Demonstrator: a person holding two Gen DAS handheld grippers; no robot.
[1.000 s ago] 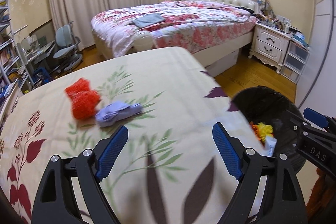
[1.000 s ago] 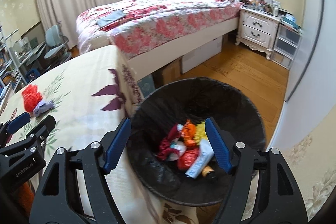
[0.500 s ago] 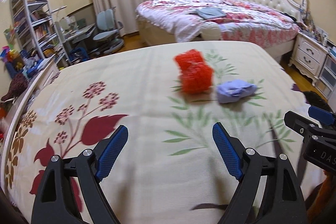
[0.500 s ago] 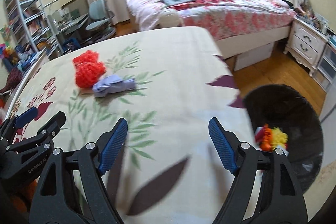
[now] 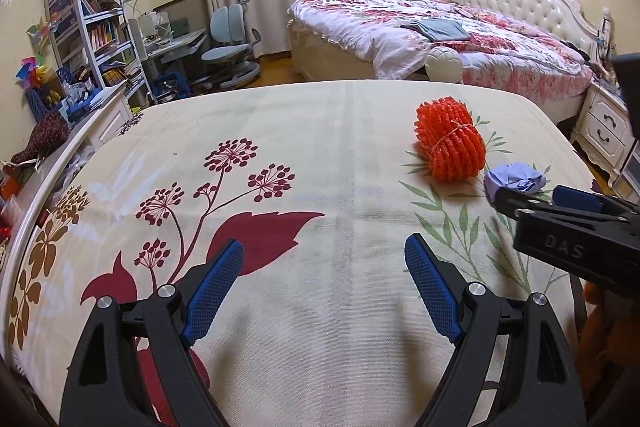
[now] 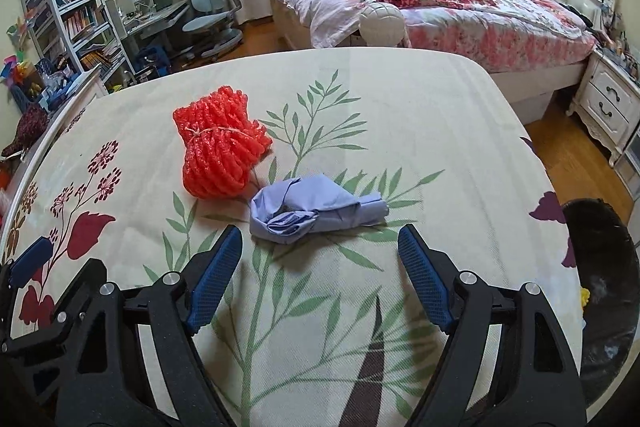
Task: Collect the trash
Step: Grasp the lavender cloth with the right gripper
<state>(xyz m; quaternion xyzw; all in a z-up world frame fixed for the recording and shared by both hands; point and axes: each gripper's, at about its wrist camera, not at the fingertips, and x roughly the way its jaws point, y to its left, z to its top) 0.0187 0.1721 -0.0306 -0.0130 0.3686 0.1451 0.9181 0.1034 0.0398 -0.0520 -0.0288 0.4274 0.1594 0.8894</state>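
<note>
Since a second ago I have swung both hands away from the black bin (image 6: 600, 291), which then sat under my right fingers, and back over the worktop (image 5: 320, 155) with its leaf-and-flower cloth. The bin now shows only at the far right edge of my right view, past the worktop's corner.

My left gripper (image 5: 324, 287) is held low and level over the cloth, pointing across it toward the bookshelf (image 5: 86, 23) and desk chair (image 5: 230, 47). Its blue fingers (image 5: 212, 291) are spread wide with nothing between them, touching nothing. To its right lies the orange foam net roll (image 5: 450, 143), tied with string, and touching it on the right is the crumpled pale blue wrapper (image 5: 514, 181).

My right gripper (image 6: 320, 279) reaches in from the right of the left view, where "DAS" can be read on its body. It is held just short of the wrapper (image 6: 316, 213), fingers (image 6: 424, 279) wide apart, empty, the wrapper lying just ahead of the gap. The flowered bed (image 6: 432, 3) stands beyond.
</note>
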